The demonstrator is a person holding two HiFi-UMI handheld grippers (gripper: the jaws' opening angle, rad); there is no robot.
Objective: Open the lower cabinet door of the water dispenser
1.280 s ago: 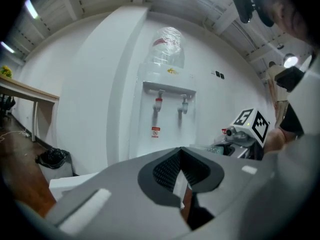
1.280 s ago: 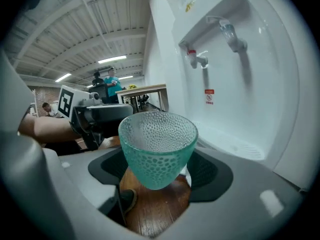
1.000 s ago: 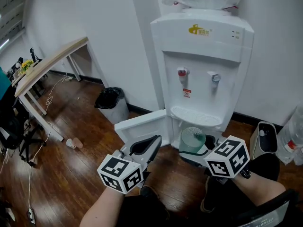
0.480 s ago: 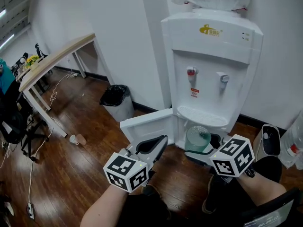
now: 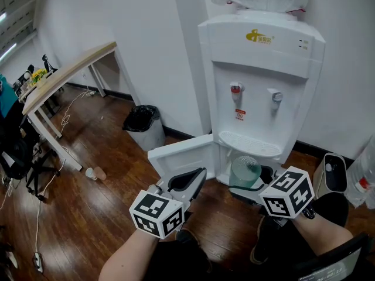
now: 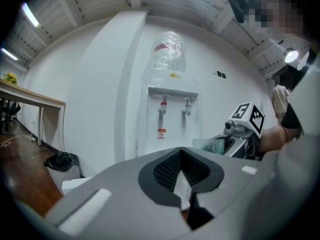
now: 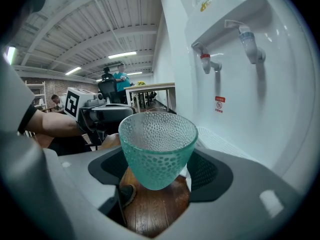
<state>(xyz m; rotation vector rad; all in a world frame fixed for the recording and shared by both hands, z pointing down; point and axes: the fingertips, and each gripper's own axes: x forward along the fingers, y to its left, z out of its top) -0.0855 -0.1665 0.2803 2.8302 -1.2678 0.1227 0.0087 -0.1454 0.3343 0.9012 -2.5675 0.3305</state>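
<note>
The dispenser (image 5: 263, 86) stands against the white wall, and its lower door (image 5: 183, 156) is already open, swung out to the left over the wooden floor (image 5: 99, 209), with a bin (image 5: 140, 126) further left by the wall. The left gripper (image 5: 198, 175) hangs level just in front of the open door, its jaws clenched tip to tip with nothing between them. The right gripper (image 5: 247, 186) tilts a little downward before the cabinet opening, its jaws spread wide and grasping a green dimpled cup (image 5: 244, 170) upright by its sides.
</note>
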